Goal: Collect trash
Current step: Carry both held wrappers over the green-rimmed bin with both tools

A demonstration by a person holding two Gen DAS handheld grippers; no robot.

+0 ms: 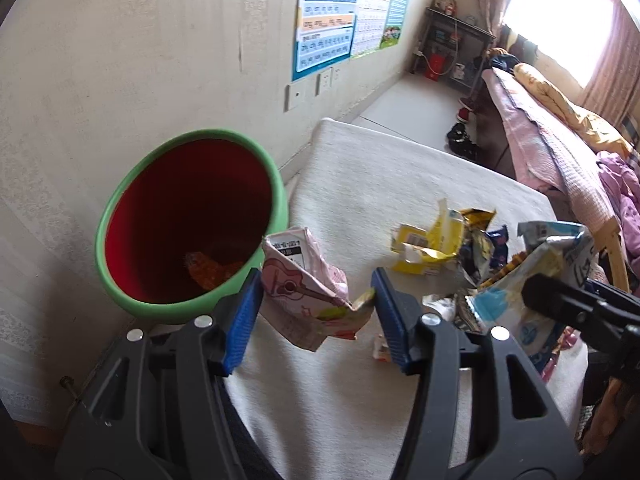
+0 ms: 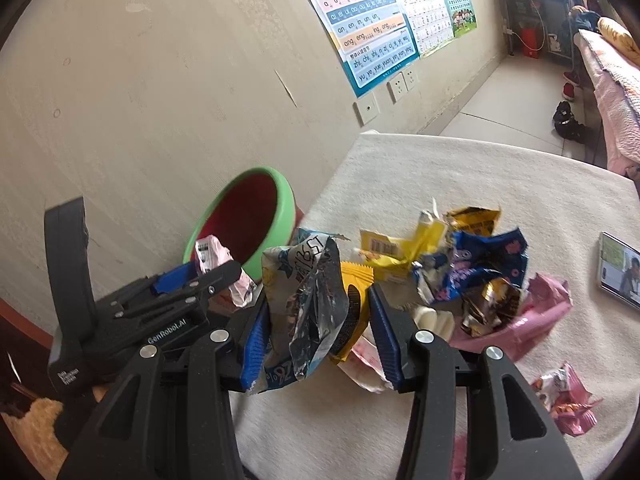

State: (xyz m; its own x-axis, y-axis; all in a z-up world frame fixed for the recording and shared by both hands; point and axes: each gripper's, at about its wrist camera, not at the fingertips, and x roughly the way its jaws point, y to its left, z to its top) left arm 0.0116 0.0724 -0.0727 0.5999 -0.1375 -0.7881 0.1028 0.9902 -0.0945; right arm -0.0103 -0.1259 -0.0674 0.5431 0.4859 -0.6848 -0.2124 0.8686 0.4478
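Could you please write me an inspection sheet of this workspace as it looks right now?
Surface: white cloth-covered table, set against a beige wall.
Job's things: green-rimmed bin with a red inside beside the table, an orange wrapper at its bottom; pink guitar-print carton; silver-lined blue and white snack bag.
Clutter: heap of yellow, blue and pink wrappers; phone at the table's edge.
Grippers: left gripper shut on the carton; right gripper shut on the snack bag.
Cables: white cord at the far shelf.
Surroundings: wall charts, sockets, bed, shoes on the floor.
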